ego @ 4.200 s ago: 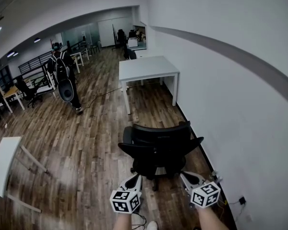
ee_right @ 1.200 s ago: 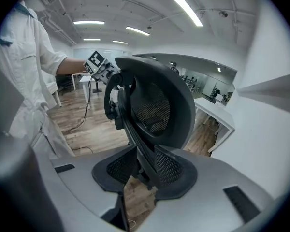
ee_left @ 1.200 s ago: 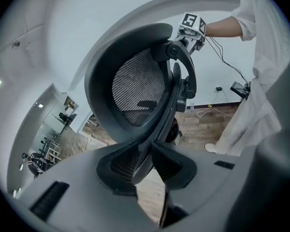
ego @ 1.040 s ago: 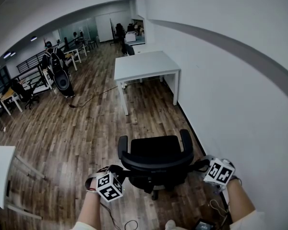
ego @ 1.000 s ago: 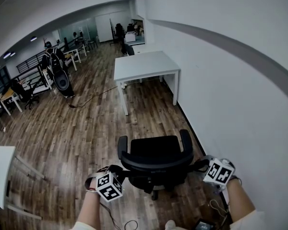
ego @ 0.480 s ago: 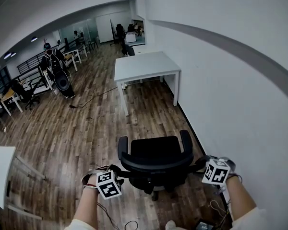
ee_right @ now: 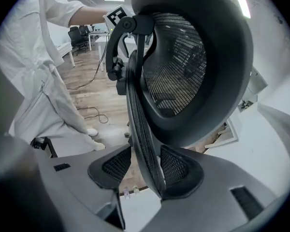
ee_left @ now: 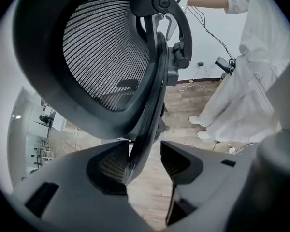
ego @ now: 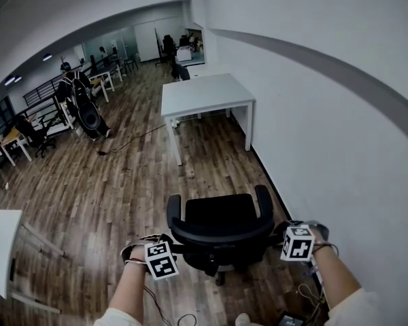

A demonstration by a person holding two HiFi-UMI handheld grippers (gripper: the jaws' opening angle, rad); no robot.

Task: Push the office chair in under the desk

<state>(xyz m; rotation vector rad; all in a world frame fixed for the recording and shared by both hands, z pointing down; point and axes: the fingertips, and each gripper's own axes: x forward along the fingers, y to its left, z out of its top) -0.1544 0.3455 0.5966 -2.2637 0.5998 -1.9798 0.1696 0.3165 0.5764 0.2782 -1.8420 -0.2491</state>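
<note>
A black mesh office chair (ego: 221,216) stands in front of me with its backrest toward me. It faces the white desk (ego: 205,94) farther along the wall. My left gripper (ego: 167,242) is at the backrest's left edge, my right gripper (ego: 280,233) at its right edge. In the left gripper view the backrest's rim (ee_left: 145,124) runs down between the jaws of the left gripper (ee_left: 145,161), with a gap on its right side. In the right gripper view the rim (ee_right: 140,124) lies against one pad of the right gripper (ee_right: 147,166), clear of the other. Both pairs of jaws have just been opening.
A white wall (ego: 326,148) runs close along the right. Cables (ego: 306,292) lie on the wood floor by it. Another white table (ego: 1,240) stands at the left. A person with a backpack (ego: 81,107) and more desks are far back.
Since the earliest frame both grippers went from behind the chair to its backrest's sides. Over the last second both sank a little and rolled. The chair stayed put.
</note>
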